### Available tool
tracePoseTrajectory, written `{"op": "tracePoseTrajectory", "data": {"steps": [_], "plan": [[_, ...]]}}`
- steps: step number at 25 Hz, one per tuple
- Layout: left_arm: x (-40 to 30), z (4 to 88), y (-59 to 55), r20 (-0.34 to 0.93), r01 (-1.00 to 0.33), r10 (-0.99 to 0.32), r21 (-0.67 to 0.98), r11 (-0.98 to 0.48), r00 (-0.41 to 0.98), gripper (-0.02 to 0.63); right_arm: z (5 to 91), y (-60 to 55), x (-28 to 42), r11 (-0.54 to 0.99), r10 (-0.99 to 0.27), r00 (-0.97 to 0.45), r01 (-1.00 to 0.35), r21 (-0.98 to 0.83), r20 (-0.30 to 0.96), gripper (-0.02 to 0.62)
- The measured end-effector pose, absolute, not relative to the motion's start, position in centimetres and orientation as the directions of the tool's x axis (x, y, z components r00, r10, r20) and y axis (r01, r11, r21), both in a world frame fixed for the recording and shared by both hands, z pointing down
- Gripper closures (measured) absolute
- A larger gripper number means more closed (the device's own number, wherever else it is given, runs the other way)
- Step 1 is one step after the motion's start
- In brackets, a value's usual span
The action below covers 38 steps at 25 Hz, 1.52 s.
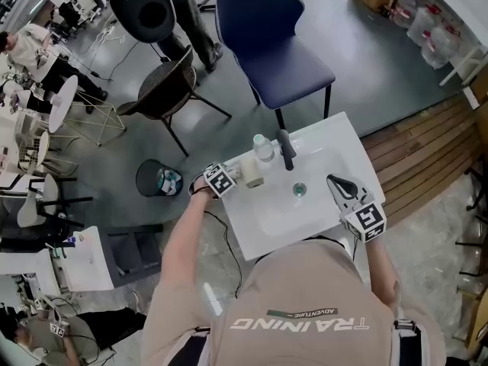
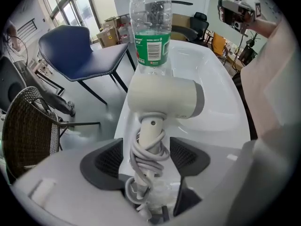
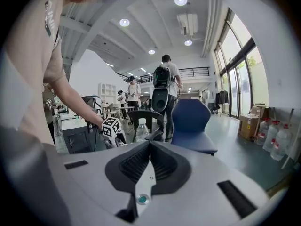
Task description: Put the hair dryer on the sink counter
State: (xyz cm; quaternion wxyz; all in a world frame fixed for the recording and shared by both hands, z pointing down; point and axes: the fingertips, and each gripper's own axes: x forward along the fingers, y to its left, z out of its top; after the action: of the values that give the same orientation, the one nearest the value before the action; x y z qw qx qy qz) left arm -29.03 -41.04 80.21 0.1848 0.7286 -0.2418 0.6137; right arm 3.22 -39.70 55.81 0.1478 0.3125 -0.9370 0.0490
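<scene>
The white hair dryer (image 2: pixel 164 98) lies on the left rim of the white sink counter (image 1: pixel 335 139), its body next to a clear water bottle (image 2: pixel 150 36). Its handle, wrapped in grey cord, runs back between the jaws of my left gripper (image 2: pixel 146 149). The jaws stand wide apart, with a gap on each side of the handle. From above, the hair dryer (image 1: pixel 252 175) sits just right of the left gripper (image 1: pixel 227 177). My right gripper (image 1: pixel 341 187) hovers over the sink's right side; its jaws (image 3: pixel 149 147) are pressed together with nothing between them.
A dark faucet (image 1: pixel 287 149) stands at the back of the basin, the bottle (image 1: pixel 263 149) beside it. A blue chair (image 1: pixel 271 29), a dark wicker chair (image 1: pixel 164 90) and a round bin (image 1: pixel 158 178) stand beyond the counter. Wooden decking (image 1: pixel 427 151) lies to the right.
</scene>
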Motion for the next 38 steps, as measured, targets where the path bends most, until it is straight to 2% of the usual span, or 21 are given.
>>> {"op": "tracePoseTrajectory", "data": {"steps": [6,11,17,21,22,27,31,34,38], "plan": [[-29.0,77.9,-40.3,0.965,-0.603,-0.194,-0.050,-0.796,0.177,0.311,55.4,-39.5,2.5,0.810,-0.561,-0.774,-0.587,0.002,0.295,0.589],[-28.3,73.8,-39.7,0.900,-0.689,-0.354,-0.090,-0.720,0.253,0.311,55.4,-39.0,1.0,0.833,-0.531,-0.797,-0.554,0.002,0.287,0.589],[-28.7,68.6,-37.9,0.795,-0.789,-0.530,-0.111,-0.604,0.294,0.313,54.7,-38.3,-1.4,0.849,-0.485,-0.833,-0.522,-0.084,0.267,0.589],[-27.9,63.8,-37.1,0.656,-0.878,-0.670,-0.025,-0.479,0.347,0.319,52.6,-39.4,-3.1,0.865,-0.464,-0.861,-0.491,-0.102,0.211,0.589],[-27.5,62.5,-37.0,0.613,-0.894,-0.707,-0.005,-0.448,0.351,0.335,51.8,-39.8,-3.5,0.874,-0.455,-0.868,-0.478,-0.086,0.197,0.589],[-26.3,57.0,-34.8,0.388,-0.956,-0.874,0.131,-0.262,0.292,0.503,48.4,-40.9,-6.3,0.903,-0.411,-0.902,-0.423,-0.075,0.131,0.589],[-25.8,53.6,-34.0,0.282,-0.955,-0.916,0.162,-0.248,0.286,0.598,46.2,-41.6,-8.1,0.911,-0.374,-0.926,-0.377,-0.167,0.053,0.589],[-25.8,50.2,-34.1,0.210,-0.954,-0.935,0.160,-0.255,0.285,0.598,44.6,-41.8,-8.9,0.919,-0.358,-0.933,-0.356,-0.169,0.018,0.589],[-26.9,45.8,-34.1,0.160,-0.974,-0.964,0.117,-0.194,0.211,0.598,42.2,-42.3,-9.4,0.915,-0.364,-0.930,-0.347,-0.206,-0.049,0.589]]}}
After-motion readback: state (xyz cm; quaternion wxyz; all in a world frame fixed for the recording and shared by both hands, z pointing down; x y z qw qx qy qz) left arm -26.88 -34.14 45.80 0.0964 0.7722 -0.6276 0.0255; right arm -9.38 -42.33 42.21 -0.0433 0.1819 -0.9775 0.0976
